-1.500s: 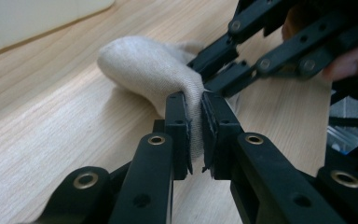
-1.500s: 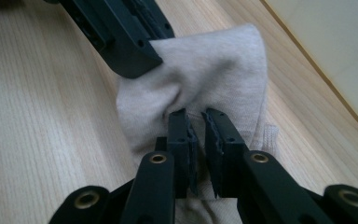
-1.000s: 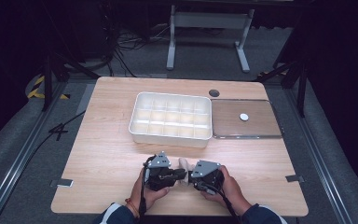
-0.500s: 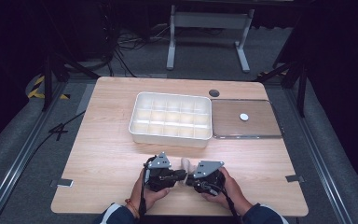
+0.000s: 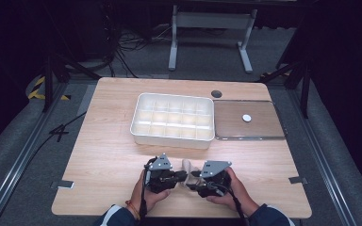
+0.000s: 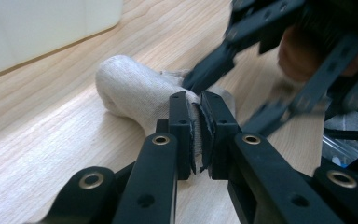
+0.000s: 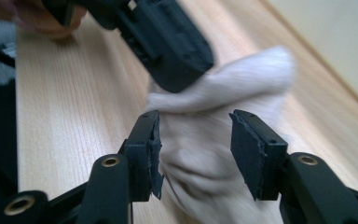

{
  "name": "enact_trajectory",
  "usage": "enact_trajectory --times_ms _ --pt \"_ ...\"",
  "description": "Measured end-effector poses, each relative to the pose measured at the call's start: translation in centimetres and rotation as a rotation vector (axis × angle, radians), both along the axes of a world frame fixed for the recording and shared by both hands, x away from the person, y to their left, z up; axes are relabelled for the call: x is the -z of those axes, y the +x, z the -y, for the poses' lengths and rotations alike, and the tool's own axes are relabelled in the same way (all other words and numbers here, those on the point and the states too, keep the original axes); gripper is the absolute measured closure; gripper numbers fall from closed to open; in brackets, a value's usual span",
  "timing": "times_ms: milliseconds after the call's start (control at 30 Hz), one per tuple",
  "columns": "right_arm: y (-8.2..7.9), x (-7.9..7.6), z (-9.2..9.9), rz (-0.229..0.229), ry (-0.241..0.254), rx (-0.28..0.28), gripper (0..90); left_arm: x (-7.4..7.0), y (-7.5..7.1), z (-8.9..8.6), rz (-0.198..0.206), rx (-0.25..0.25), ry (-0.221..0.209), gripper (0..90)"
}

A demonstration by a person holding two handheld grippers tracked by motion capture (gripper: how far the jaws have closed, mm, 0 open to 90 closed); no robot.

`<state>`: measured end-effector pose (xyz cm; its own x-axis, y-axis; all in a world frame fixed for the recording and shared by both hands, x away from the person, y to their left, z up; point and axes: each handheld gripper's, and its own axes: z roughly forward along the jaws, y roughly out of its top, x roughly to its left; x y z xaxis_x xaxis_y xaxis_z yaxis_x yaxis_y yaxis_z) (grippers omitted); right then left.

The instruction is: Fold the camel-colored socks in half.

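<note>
In the high view, the beige sock (image 5: 186,168) lies near the white compartment tray (image 5: 173,118), mostly covered by the left gripper (image 5: 181,176) and right gripper (image 5: 194,181). The right gripper view shows the sock (image 7: 214,140) blurred, its lower part cut off by the bottom edge. The small white disc (image 5: 247,118) beside the tray is too small to identify.

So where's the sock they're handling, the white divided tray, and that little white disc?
sock (image 6: 135,93), left gripper view, on its rounded bulging end.
white divided tray (image 5: 172,139), high view, on its near outer wall.
little white disc (image 5: 247,117), high view, on its middle.
</note>
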<state>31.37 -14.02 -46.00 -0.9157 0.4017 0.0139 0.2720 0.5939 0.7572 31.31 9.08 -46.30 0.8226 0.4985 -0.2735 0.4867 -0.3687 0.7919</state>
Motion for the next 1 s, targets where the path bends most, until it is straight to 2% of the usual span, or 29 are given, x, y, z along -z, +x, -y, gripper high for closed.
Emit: enact_trajectory --times_ms 67,167,300,400,633,667,767,833,867,1000 --pt "0.1 -0.4 1.1 -0.001 -0.005 0.029 59.4 0.0 0.0 -0.1 0.009 0.002 0.002 83.3" --pt "0.3 -0.1 2.0 -0.019 -0.034 0.059 65.7 0.0 0.0 0.0 0.01 0.001 0.003 83.3" --pt "0.4 0.4 1.7 -0.033 -0.051 0.061 68.1 0.0 -0.2 0.2 0.011 0.002 -0.001 83.2" --pt "0.3 0.8 1.1 -0.032 -0.064 0.06 69.5 -0.3 -0.4 0.7 0.048 0.016 0.02 83.2" --pt "0.1 1.0 0.7 -0.033 -0.058 0.061 70.0 -0.2 -0.7 1.6 0.047 0.037 0.017 83.1" --pt "0.0 1.0 0.5 -0.023 -0.064 0.059 69.4 -0.1 -0.8 1.8 0.043 0.039 0.015 83.2" --pt "0.0 1.1 0.5 -0.028 -0.056 0.061 66.8 0.1 -0.8 2.1 0.043 0.051 0.02 83.2" --pt "0.2 1.0 0.8 -0.031 -0.056 0.056 58.3 0.1 -0.8 2.1 0.041 0.045 0.026 83.3" --pt "0.3 0.8 1.0 -0.031 -0.048 0.052 57.8 0.1 -0.8 2.0 0.043 0.046 0.029 83.3" --pt "0.8 -0.2 2.6 -0.026 -0.003 0.098 60.5 0.1 -0.5 1.6 0.037 0.036 0.01 83.3"
